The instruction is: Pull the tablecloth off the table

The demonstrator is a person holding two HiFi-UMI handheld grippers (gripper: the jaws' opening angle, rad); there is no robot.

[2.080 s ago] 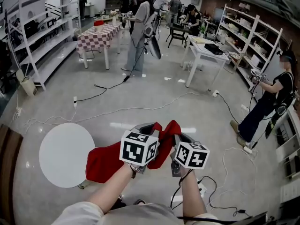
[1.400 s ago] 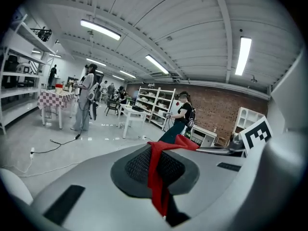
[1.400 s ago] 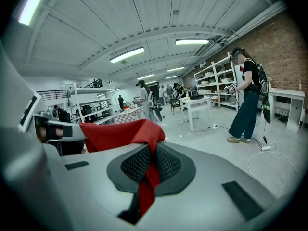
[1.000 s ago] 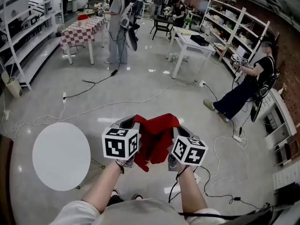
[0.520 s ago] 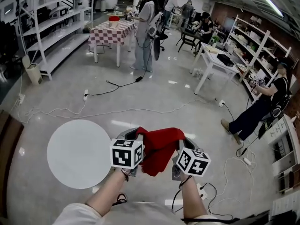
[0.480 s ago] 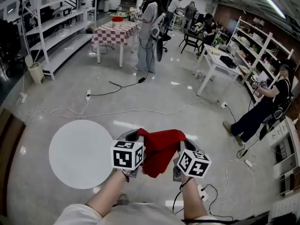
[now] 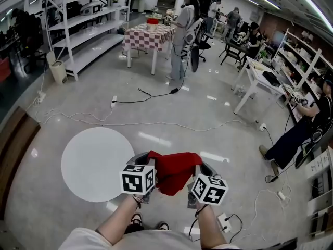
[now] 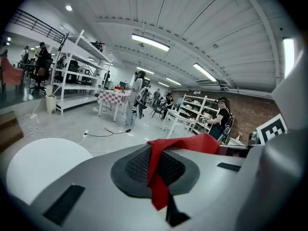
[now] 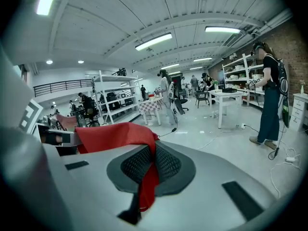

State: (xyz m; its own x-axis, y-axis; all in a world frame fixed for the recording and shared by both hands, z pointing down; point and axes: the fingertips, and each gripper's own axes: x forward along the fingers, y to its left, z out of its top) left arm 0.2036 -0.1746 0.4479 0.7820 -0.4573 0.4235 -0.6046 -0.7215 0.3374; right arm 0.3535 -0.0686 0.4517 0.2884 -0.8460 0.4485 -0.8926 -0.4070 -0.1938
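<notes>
Tablecloth (image 7: 171, 168) drawn in, long axis left-right

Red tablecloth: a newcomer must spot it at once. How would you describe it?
Find the round white table, low left in the head view. Just right of it, the red tablecloth is held bunched between the left tongs and right tongs. It is plain red, unlike the checked cloth far behind.

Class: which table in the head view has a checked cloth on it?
The far table at the top; the round white table and the white desk have none.
</notes>
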